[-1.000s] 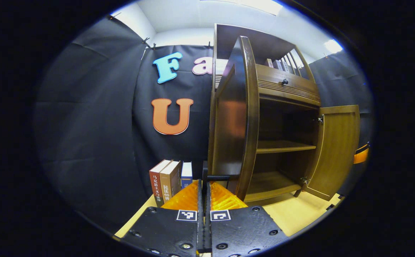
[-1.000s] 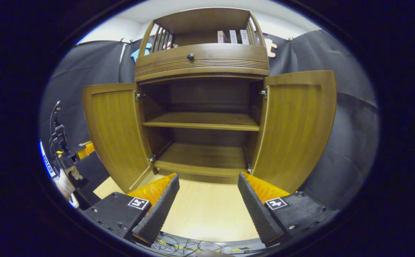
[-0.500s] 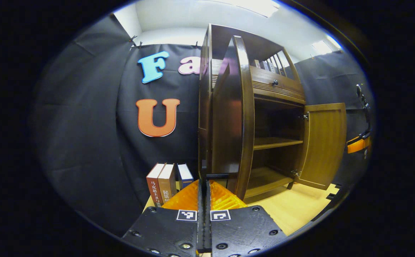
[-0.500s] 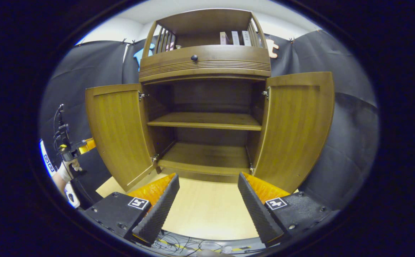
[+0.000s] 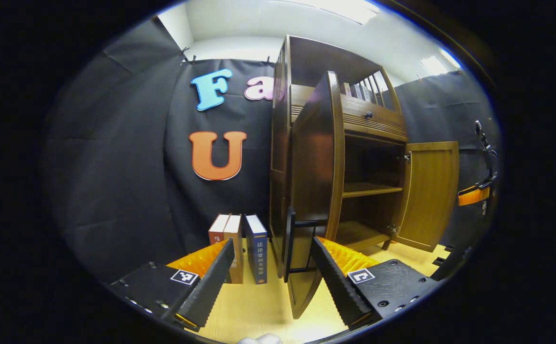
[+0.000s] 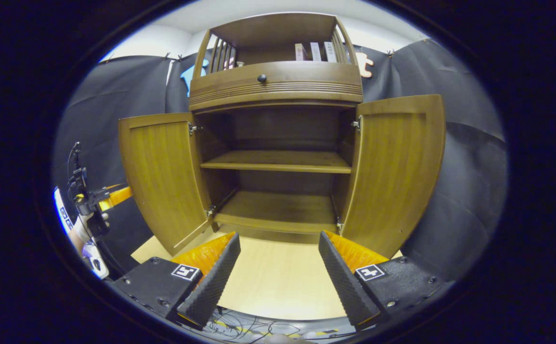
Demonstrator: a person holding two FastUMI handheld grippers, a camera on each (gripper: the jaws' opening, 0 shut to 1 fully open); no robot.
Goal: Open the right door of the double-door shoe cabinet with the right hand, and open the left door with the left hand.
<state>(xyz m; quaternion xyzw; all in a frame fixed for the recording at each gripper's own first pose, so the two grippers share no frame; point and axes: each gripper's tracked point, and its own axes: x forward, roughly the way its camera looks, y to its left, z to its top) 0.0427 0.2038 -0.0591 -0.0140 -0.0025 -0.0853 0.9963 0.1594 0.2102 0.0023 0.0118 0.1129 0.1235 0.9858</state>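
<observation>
So, quick rundown, going left to right from where I'm driving this:

books: three books (image 5: 240, 246) standing upright on the wooden floor (image 5: 259, 310) against the black cloth, just left of the cabinet in my left gripper view

left gripper: my left gripper (image 5: 272, 277) has its fingers spread wide, nothing pinched between them; I can also spot it at the far left of the right gripper view (image 6: 97, 200), held in a hand (image 6: 84, 229)

left handle: the dark bar handle (image 5: 291, 243) on the left door sits right between my left fingers, but they're apart from it, not touching

left door: the left door (image 6: 163, 177) is swung wide open, and in the left gripper view I'm looking at it nearly edge-on

shoe cabinet: the shoe cabinet (image 6: 278, 86) is dead centre in the right gripper view, both inner shelves bare, a small round knob (image 6: 261, 78) on the drawer front above, a few books on the top shelf

right door: the right door (image 6: 395, 172) is also swung wide open

right gripper: my right gripper (image 6: 278, 272) is spread wide too, holding nothing, low over the pale floor in front of the cabinet, well apart from both doors
</observation>
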